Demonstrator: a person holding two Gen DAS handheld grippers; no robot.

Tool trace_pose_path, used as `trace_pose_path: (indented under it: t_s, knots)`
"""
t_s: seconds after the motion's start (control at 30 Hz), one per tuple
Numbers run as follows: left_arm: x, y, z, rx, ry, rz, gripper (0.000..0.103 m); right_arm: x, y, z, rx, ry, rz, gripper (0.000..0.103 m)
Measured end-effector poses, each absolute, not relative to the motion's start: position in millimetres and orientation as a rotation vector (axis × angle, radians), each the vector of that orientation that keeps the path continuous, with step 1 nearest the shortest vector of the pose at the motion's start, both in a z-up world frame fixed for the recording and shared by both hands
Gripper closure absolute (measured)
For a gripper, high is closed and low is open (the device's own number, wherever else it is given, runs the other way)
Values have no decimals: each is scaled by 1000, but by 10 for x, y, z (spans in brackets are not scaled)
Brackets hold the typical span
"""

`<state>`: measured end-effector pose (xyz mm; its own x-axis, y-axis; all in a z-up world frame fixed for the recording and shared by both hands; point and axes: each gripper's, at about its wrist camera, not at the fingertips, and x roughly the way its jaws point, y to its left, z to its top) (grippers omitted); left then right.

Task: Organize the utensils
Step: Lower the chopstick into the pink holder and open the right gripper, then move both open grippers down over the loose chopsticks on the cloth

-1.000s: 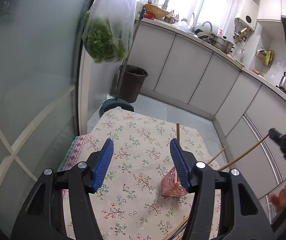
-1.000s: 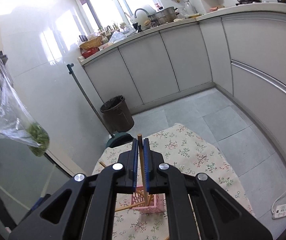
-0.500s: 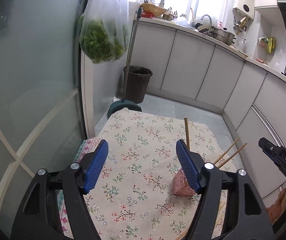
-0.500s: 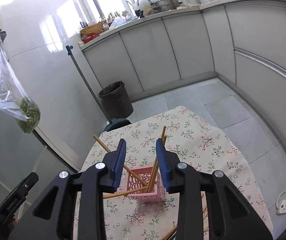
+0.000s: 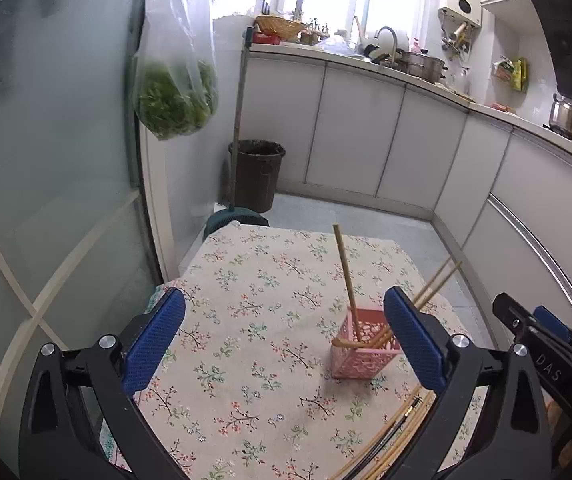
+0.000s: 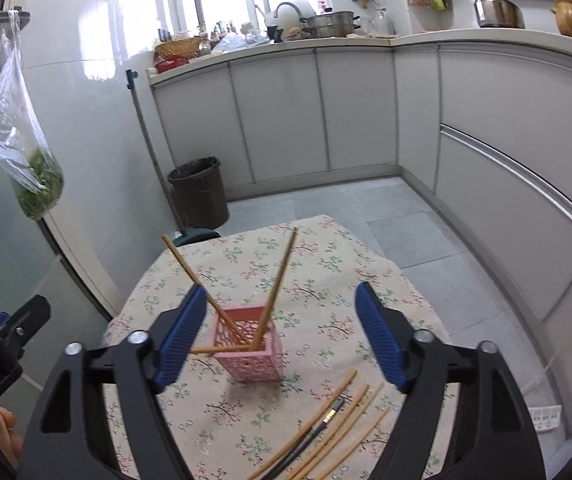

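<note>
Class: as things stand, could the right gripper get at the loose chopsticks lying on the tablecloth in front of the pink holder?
Probably yes. The right gripper is open and empty, jaws just opened. The loose chopsticks lie uncovered on the tablecloth, nearer than the pink holder, so nothing blocks them.

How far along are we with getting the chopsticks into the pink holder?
Partly done: a few chopsticks already stand in the pink holder. Nothing is in hand; the right tongs have just opened and are empty, as are the left tongs. Several loose chopsticks still lie on the tablecloth.
</note>
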<state>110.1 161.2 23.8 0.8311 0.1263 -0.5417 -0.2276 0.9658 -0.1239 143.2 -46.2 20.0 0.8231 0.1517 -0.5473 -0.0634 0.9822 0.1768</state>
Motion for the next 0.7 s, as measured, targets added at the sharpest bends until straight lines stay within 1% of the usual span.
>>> trace_pose_path:
  t_s: [0.1,0.23,0.4,0.53,0.63,0.7]
  knots:
    - [1143,1502,141,-169,622,150,7,1339,-555,153,141,590,58,6]
    - [1283,1368,-99,-186,769,68,7,1195,-790,64,120,619,-29,6]
    - [1504,1130,-544,-196,979,-41,7,943,-1217,-145,155,675,-113,6]
    - [1689,726,-993,-83,1139,-102,7,790,-1564,-374,218,759,-160,6]
    - [1741,404,-1253,-3,1193,-153,7,730,-1759,-535,271,831,-161,6]
    - [1768,194,-1351,38,1203,-186,7,706,-1834,-571,302,843,-169,6]
